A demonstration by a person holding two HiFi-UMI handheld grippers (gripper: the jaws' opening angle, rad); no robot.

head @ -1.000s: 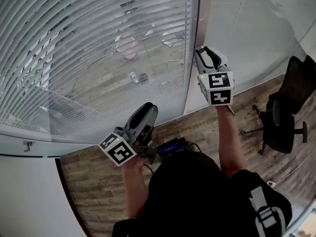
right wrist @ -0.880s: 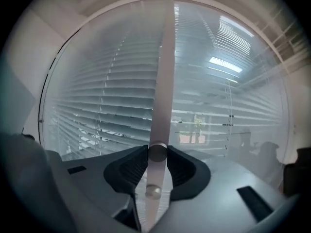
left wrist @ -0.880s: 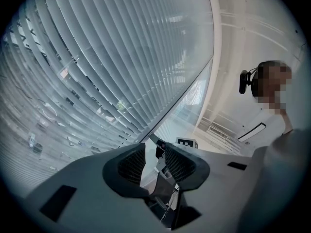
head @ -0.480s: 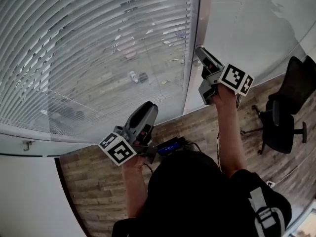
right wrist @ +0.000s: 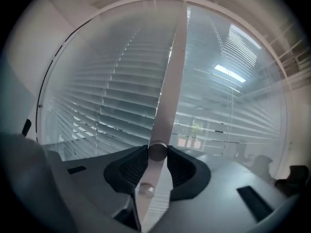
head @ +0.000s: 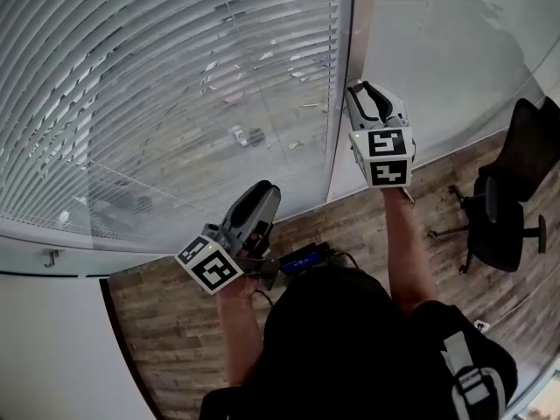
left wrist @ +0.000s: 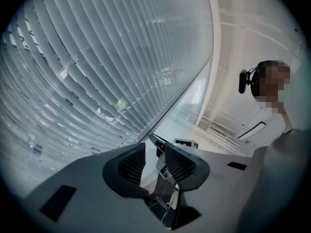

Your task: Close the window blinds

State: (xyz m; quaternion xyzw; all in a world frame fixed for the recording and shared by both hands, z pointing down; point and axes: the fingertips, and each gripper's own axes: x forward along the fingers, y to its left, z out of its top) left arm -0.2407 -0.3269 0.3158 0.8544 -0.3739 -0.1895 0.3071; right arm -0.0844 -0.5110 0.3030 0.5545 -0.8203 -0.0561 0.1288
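White slatted blinds (head: 175,86) cover the big window; the street still shows between the slats. The blinds' tilt wand (right wrist: 170,81) hangs beside the window frame (head: 360,24), and its round lower end sits between the pads of my right gripper (right wrist: 157,161). In the head view the right gripper (head: 357,90) is raised to the frame, marker cube facing me, shut on the wand. My left gripper (head: 262,195) hangs lower, near the sill, pointing up at the blinds. The left gripper (left wrist: 154,161) is open with nothing between its jaws.
A second blind panel (head: 455,42) covers the window to the right of the frame. A black office chair (head: 503,208) stands on the wood floor at the right. A small blue-lit device (head: 302,259) lies by the person's body. A white wall (head: 52,339) runs along the left.
The right gripper rolled to the right on the wand half a second ago and has rolled back to its earlier pose. The left gripper has stayed put.
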